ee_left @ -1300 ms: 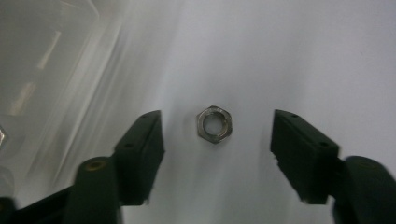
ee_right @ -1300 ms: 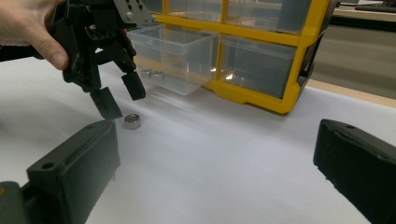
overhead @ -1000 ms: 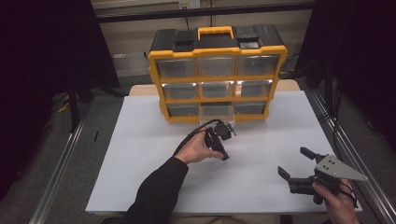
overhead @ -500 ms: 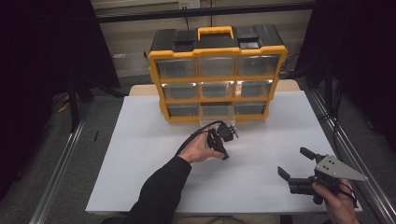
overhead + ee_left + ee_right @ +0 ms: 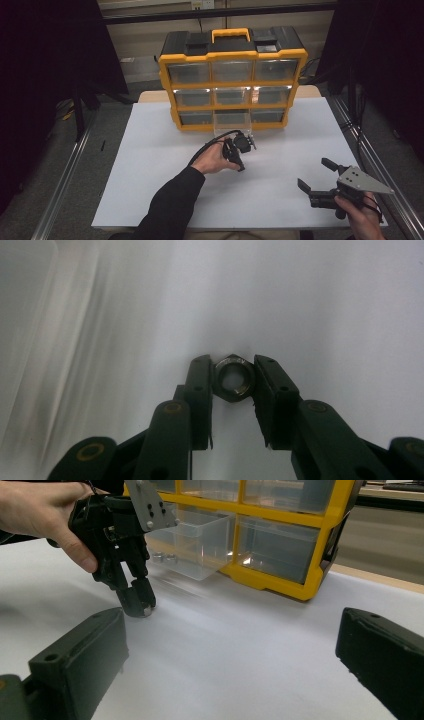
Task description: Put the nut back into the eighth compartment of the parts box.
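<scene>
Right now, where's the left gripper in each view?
High view: left gripper at table centre, in front of the clear drawer.
Left gripper view: bottom centre; jaws have just been closing, pads on hex nut.
Right gripper view: upper left.
Shared landmark: the drawer.

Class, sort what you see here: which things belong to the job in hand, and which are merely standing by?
In the job:
- hex nut, between the jaws on the white table top
- left gripper, jaws just closing on it
- pulled-out clear drawer, more nuts inside

Standing by:
- right gripper, open
- yellow organiser's closed drawers
</scene>
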